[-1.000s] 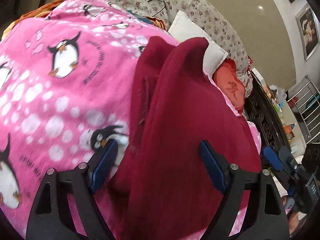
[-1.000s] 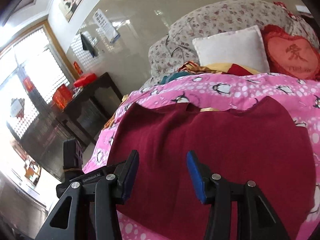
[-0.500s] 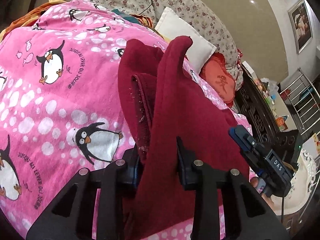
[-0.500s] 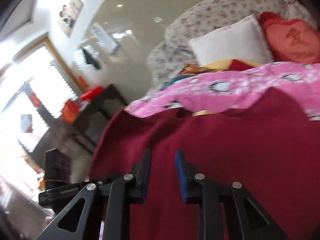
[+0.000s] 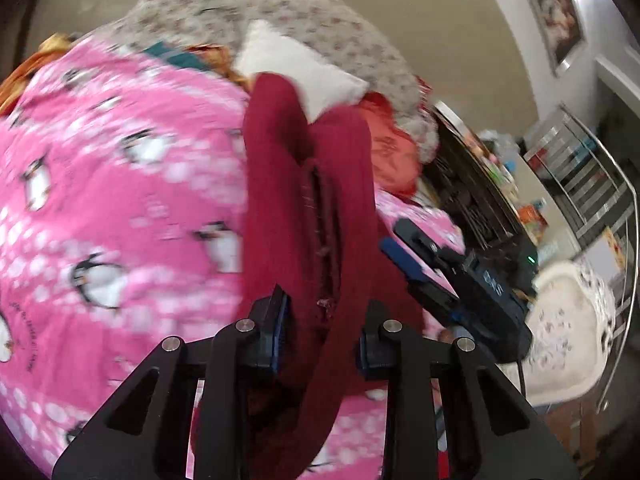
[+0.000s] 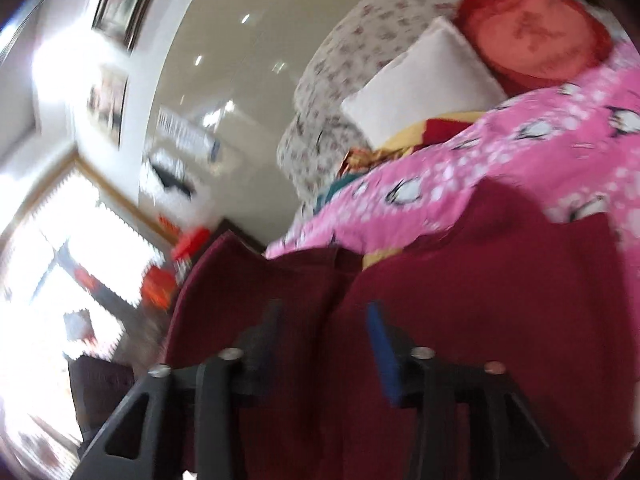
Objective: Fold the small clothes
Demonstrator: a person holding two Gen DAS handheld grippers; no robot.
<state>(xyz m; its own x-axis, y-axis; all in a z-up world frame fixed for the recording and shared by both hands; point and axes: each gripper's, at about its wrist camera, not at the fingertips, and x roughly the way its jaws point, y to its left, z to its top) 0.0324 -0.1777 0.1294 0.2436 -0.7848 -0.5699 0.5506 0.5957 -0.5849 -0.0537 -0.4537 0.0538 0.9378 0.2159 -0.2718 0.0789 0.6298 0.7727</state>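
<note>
A dark red knit garment (image 5: 304,208) lies on a pink penguin blanket (image 5: 120,200) over a bed. My left gripper (image 5: 322,332) is shut on a bunched edge of the garment and lifts it off the blanket. In the right wrist view the same garment (image 6: 500,300) fills the lower frame, and my right gripper (image 6: 324,344) is shut on another part of its edge. The right gripper also shows in the left wrist view (image 5: 452,280), off to the right. Both views are motion-blurred.
A white pillow (image 5: 296,64), a red heart cushion (image 6: 532,36) and a floral quilt (image 5: 280,12) lie at the head of the bed. Dark wooden furniture (image 5: 480,184) stands to the right; a window (image 6: 60,240) is at left.
Both grippers closed on the garment's edge from open a second ago. They have since lifted it, and the cloth now hangs bunched between the jaws.
</note>
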